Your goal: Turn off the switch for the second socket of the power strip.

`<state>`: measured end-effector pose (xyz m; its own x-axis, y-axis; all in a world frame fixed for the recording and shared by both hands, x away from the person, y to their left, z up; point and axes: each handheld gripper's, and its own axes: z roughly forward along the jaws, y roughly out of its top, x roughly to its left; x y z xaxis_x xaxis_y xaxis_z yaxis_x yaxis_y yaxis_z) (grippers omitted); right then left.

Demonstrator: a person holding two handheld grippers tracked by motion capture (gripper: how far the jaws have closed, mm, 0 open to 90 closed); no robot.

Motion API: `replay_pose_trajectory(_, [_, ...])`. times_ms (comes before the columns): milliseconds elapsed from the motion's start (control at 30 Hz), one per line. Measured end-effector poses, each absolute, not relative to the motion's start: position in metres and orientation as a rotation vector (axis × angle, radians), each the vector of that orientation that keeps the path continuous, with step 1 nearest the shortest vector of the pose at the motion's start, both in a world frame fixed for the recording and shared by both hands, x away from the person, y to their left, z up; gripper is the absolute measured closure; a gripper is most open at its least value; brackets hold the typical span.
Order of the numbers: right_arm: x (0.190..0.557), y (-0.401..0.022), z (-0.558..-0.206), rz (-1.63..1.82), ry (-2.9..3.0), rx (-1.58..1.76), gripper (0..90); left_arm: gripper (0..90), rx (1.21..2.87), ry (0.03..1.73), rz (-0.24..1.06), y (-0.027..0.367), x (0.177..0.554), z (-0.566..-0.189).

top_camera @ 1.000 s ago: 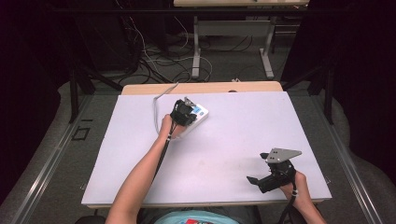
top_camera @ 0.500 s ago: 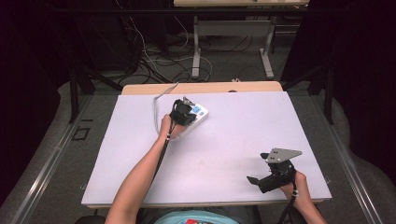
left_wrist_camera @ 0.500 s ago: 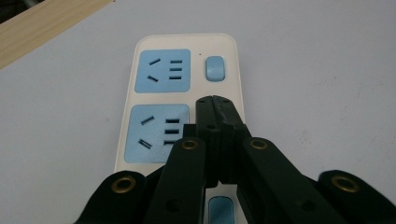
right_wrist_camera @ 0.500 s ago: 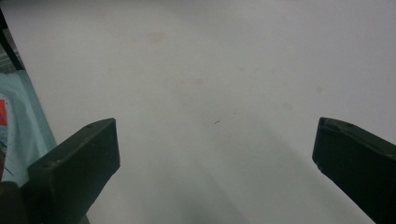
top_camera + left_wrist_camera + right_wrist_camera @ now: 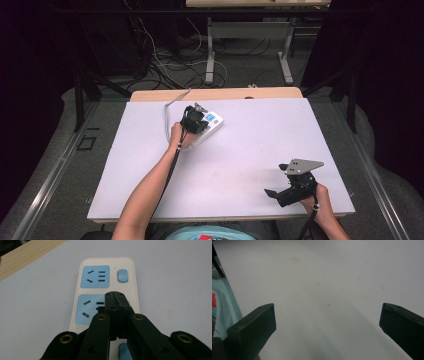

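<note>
Left gripper [image 5: 115, 293] had its jaws pressed fully together, nothing between them. The tips sat over the middle socket face of the white power strip [image 5: 106, 262], beside that socket's switch. Closed jaws make one stiff blunt point, so I'd read this as a poke at a rocker switch rather than a grab. I couldn't tell whether the tips actually touched the strip.

The power strip [image 5: 212, 125] lay flat toward the far left of the white table top [image 5: 260, 140], angled, with its pale cable [image 5: 170, 107] looping off toward the wooden far edge. The far socket and its blue switch [image 5: 122, 275] were clear of the jaws, so the far one wasn't the target.

Right gripper [image 5: 280, 192] was parked near the front right corner, well apart from the strip. In the right gripper view its jaws were spread wide over bare table [image 5: 324, 277], holding nothing. Likely just kept out of the way, since a one-point press needs no second hand unless the strip slides.
</note>
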<state>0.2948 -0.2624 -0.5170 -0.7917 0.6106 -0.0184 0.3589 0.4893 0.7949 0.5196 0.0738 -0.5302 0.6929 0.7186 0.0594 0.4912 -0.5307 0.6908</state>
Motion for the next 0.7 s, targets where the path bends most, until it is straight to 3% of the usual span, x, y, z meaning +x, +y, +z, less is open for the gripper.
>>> replay_pose_trajectory(467, [0.295, -0.262, -0.517, 1.189, 2.449, 0.819, 0.1, 89.2, 2.204, 0.879, 0.476, 0.078, 0.506, -0.511])
replay_pose_trajectory(500, [0.295, -0.262, -0.517, 1.193, 2.441, 0.822, 0.1, 81.5, 2.211, 0.875, 0.469, 0.079, 0.505, -0.51])
replay_pose_trajectory(700, [0.295, -0.262, -0.517, 1.194, 2.436, 0.82, 0.1, 78.1, 2.212, 0.86, 0.469, 0.082, 0.497, -0.504])
